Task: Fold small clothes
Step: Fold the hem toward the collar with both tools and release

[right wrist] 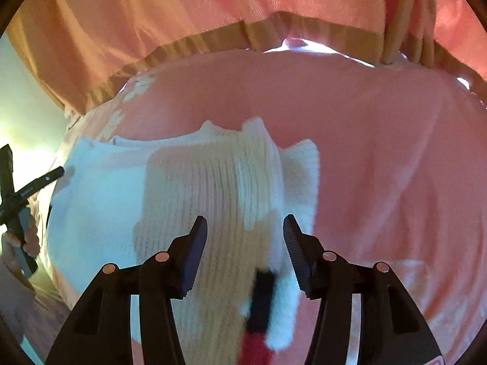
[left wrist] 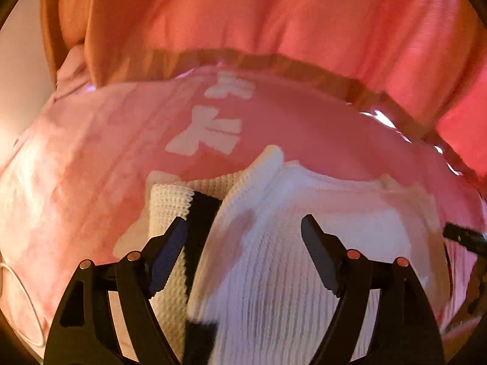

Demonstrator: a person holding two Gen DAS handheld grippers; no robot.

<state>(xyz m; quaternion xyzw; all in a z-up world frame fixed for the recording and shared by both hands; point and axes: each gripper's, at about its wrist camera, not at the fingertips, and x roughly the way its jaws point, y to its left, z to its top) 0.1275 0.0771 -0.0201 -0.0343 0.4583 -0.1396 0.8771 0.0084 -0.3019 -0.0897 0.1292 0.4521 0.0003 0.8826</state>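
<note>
Garment: white knit garment (left wrist: 304,213) lying on pink cloth (left wrist: 91,152).
Left tongs (left wrist: 243,222): spread, over the garment.
Right tongs (right wrist: 245,222): spread, over the garment.

Warm pinkish light, soft blur, fisheye-bent edges, corner vignette.

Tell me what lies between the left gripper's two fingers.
In the left wrist view, the open left gripper has only the white ribbed knit garment between its fingers, lying on the pink cloth.
</note>
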